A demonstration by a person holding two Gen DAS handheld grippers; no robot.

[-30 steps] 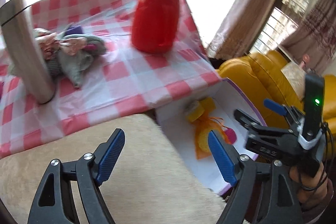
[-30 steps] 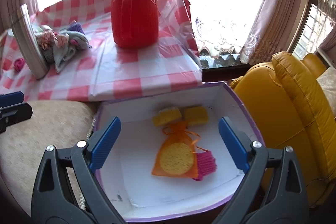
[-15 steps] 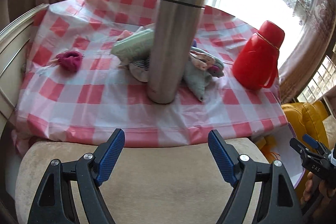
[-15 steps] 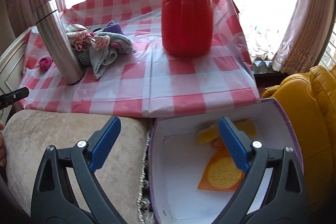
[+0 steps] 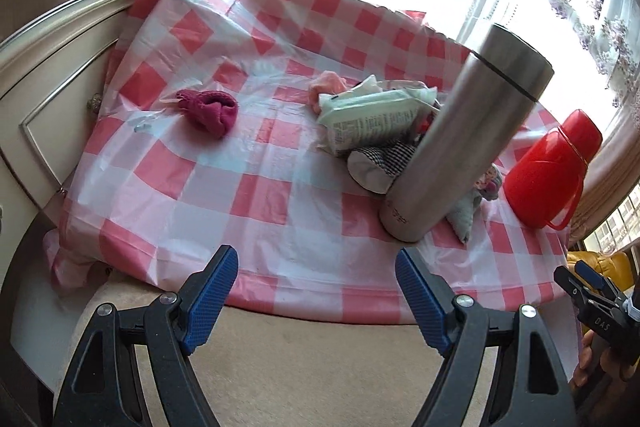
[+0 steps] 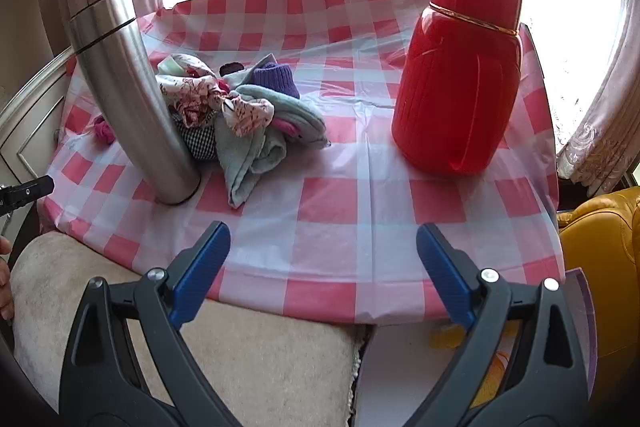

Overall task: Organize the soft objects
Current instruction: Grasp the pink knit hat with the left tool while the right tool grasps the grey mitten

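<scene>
A pile of soft cloths and socks (image 6: 248, 119) lies on the red-checked table beside a steel flask (image 6: 128, 95). In the left wrist view the pile (image 5: 380, 123) holds a pale green wipes pack and a checked cloth. A magenta knitted sock (image 5: 210, 111) lies apart at the left; it also shows behind the flask in the right wrist view (image 6: 103, 131). My left gripper (image 5: 316, 297) is open and empty at the table's near edge. My right gripper (image 6: 322, 273) is open and empty over the near edge. The white box (image 6: 400, 359) with yellow items sits below the right gripper.
A steel flask (image 5: 456, 147) stands in front of the pile. A red jug (image 6: 460, 67) stands at the right of the table. A beige cushion (image 6: 248, 355) lies below the table edge. A yellow armchair (image 6: 600, 267) stands at the right. A cream cabinet (image 5: 48, 99) is at the left.
Both grippers have swung left and up, from over the white box and cushion to face the table. The left view now shows the magenta sock. Both stay open.
</scene>
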